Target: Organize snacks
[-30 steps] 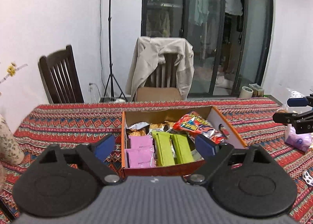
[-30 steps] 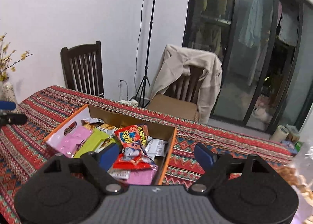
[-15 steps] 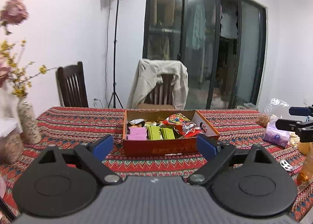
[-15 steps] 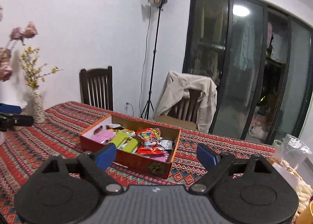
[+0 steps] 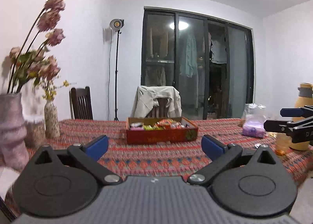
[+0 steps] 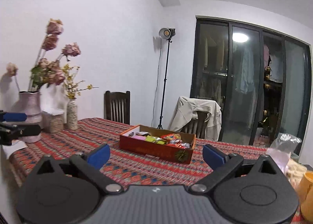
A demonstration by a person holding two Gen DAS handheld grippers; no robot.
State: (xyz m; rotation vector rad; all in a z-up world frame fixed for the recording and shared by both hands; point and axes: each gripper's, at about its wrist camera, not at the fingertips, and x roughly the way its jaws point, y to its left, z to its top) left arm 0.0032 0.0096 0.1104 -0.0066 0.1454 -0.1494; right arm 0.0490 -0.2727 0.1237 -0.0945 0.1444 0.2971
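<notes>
Sitting near the middle of the patterned tablecloth point(image 5: 156, 157), the red cardboard box point(image 5: 162, 136) holds the snacks point(image 5: 156, 125): pink, green and red packets packed side by side inside it. Both grippers hang at the near edge of the table, well apart from the box. The left gripper point(image 5: 155, 145) has its blue pads spread wide with nothing between them, and its jaws have just been opening further; the right gripper point(image 6: 156, 155) is likewise spread wide and empty, its jaws also just opened further. At the far left stand vases with dried flowers point(image 6: 51, 61). To the right of the box lie a clear bag point(image 5: 254, 110) and a purple packet point(image 5: 253, 130). Behind the table a chair carries a beige jacket point(image 5: 156, 99).
</notes>
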